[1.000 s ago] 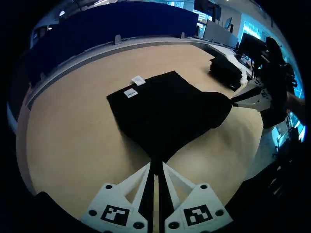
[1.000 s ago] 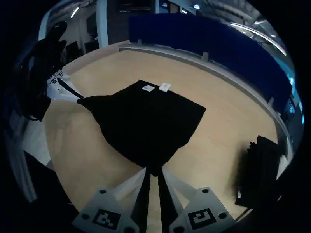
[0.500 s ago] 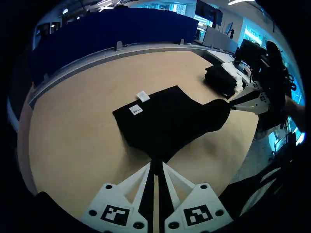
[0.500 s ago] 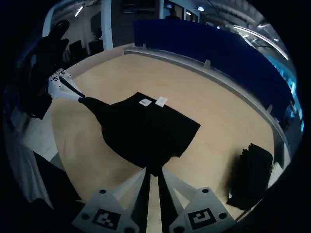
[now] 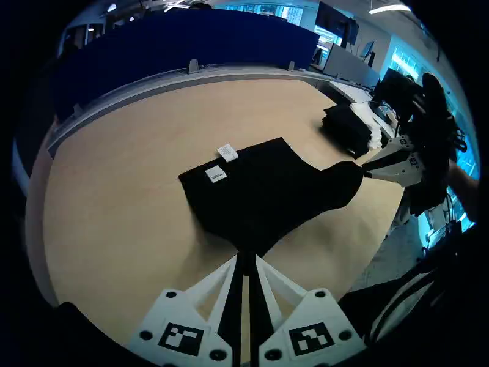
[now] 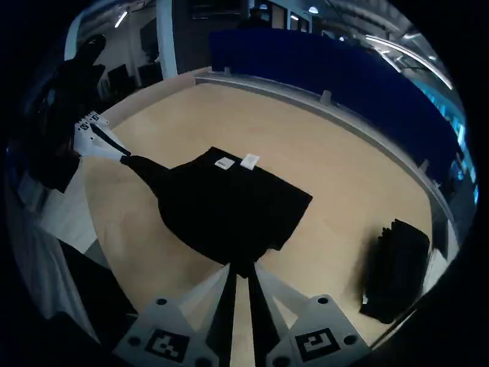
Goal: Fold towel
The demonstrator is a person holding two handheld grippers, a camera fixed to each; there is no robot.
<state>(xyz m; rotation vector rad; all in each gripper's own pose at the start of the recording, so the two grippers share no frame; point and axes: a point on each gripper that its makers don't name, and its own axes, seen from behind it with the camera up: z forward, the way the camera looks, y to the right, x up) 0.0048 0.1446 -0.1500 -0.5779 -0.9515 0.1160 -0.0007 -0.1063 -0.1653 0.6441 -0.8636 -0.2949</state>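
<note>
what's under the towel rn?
The towel lies flat on the wooden table at its far end. Its near corners are lifted, pinched by the left gripper and right gripper, with bare table below them. Anything beneath the flat part is covered.

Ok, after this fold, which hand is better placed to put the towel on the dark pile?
Right, probably. Both tongs grip towel corners, but the dark pile lies beside the right tongs, far from the left tongs.

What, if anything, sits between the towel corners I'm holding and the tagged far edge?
Nothing visible does. The left gripper and right gripper each pinch a raised corner of the black towel; its surface is bare up to the white tags. The dark folded stack sits well aside.
</note>
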